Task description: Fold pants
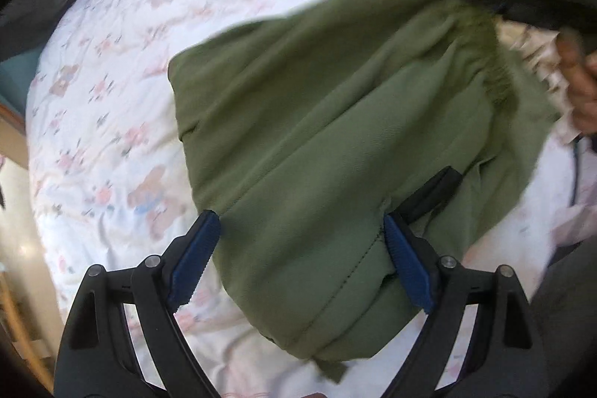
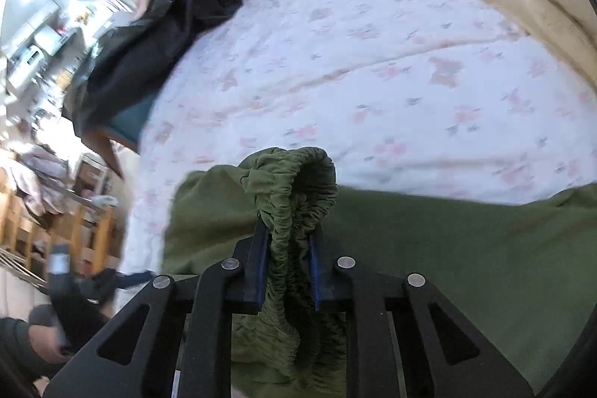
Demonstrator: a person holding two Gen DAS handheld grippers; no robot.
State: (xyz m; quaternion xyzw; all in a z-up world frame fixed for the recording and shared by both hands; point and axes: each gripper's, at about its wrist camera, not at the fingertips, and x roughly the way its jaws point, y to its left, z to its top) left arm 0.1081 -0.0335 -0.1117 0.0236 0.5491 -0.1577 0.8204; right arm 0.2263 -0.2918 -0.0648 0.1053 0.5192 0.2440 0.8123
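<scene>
The left gripper (image 1: 302, 230) is a black plastic frame built of two angled arms on each side, with long cut-out slots. Round silver pins join the arms near the lower left and lower right of the frame. Its fingers (image 1: 194, 260) carry blue ribbed pads with toothed edges.

The right gripper (image 2: 289, 271) has the same black slotted frame, four silver pins in a row across the lower middle, and blue pads edged in black. At the lower left of that view a dark sleeve (image 2: 15, 342) covers the person's arm.
</scene>
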